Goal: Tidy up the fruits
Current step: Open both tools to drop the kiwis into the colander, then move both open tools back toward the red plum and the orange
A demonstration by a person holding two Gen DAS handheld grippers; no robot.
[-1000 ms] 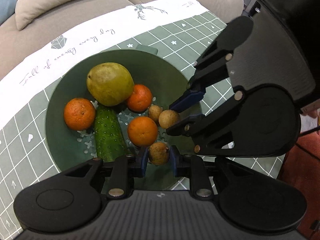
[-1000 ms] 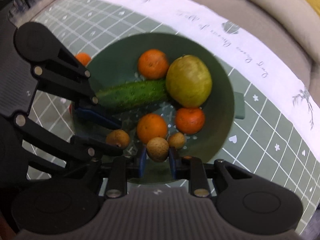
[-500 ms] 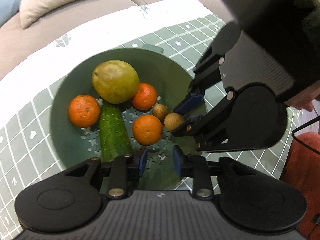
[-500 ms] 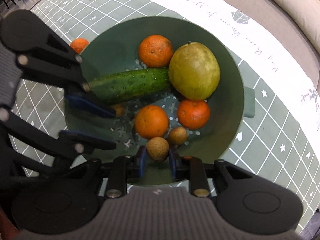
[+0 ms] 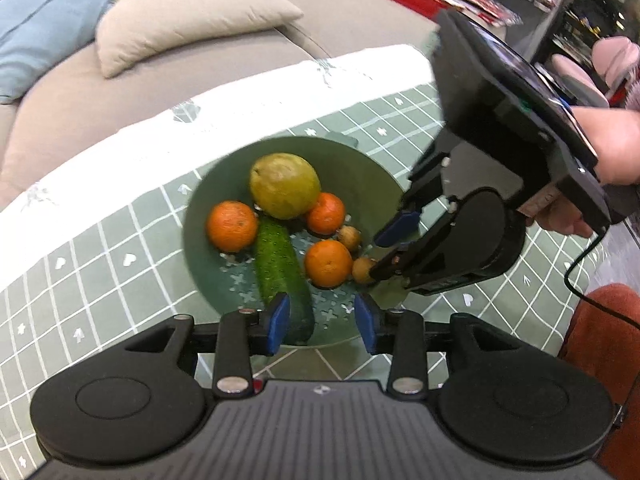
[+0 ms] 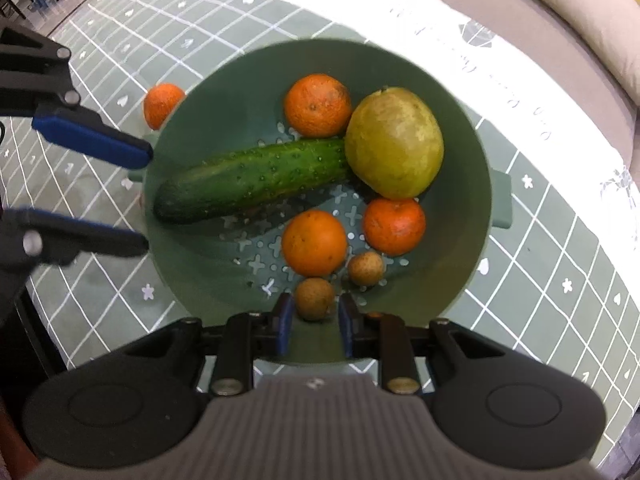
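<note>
Right tool, narrowly parted, has a longan just beyond its tips, grip uncertain; left tool is wide, empty. Most fruit lies in the bowl; one orange waits at 10 o'clock on the table

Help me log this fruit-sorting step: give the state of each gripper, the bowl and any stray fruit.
left gripper: open, holding nothing
right gripper: open, a small brown fruit between its fingers, inside the bowl
green bowl: upright, holding fruit and a cucumber
orange outside the bowl: on the tablecloth beside the rim
</note>
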